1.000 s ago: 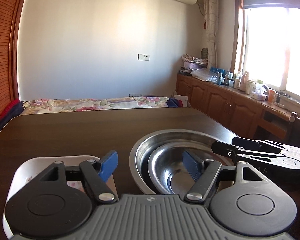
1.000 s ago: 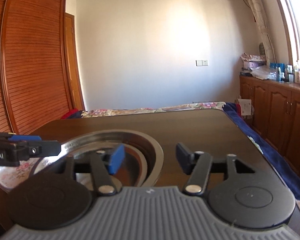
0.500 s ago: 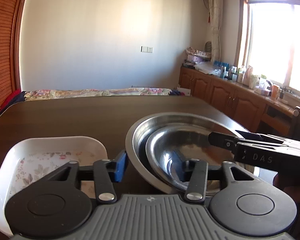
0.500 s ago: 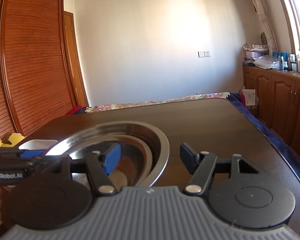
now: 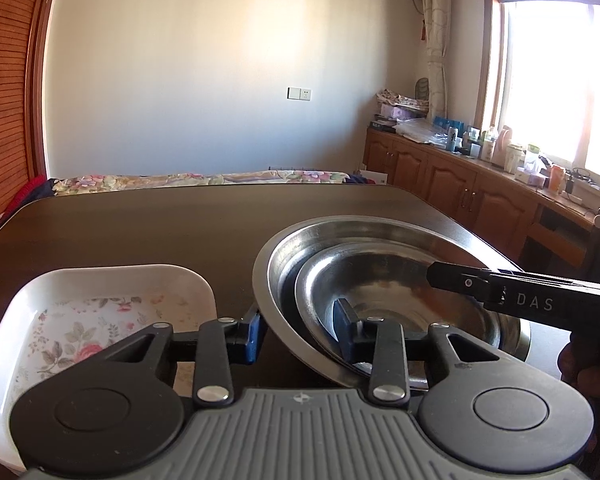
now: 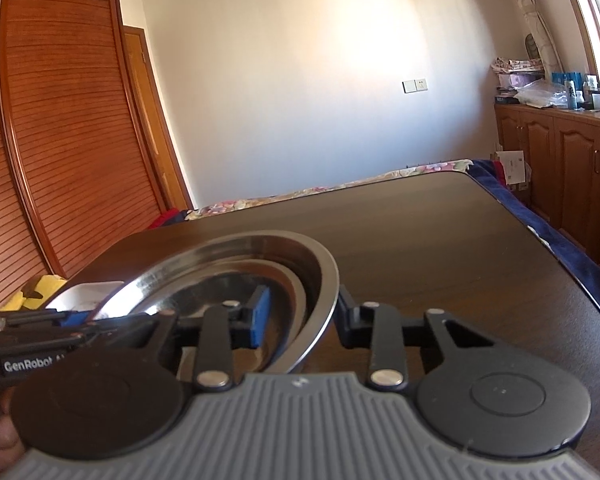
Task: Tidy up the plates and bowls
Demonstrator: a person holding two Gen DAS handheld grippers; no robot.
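Two steel bowls sit nested on the dark table (image 5: pixel 160 232): a large bowl (image 5: pixel 380 236) with a smaller bowl (image 5: pixel 380 280) inside it. My left gripper (image 5: pixel 298 334) is shut across their near-left walls, one pad outside the large bowl and one inside the small one. From the opposite side, my right gripper (image 6: pixel 302 322) is shut on the large bowl's rim (image 6: pixel 332 280), its left pad inside the bowls. The stack looks tilted. A white floral dish (image 5: pixel 120 272) lies just left of the bowls.
A person's hand (image 5: pixel 580 368) holds the right gripper at the table's right edge. The white dish (image 6: pixel 84 290) and a yellow object (image 6: pixel 40 288) show past the bowls. A bed lies beyond the table's far edge, with cabinets on the right.
Both grippers have moved in over the bowls' rims and their jaws have narrowed onto the walls. The bowls now fill more of both views and look tilted.
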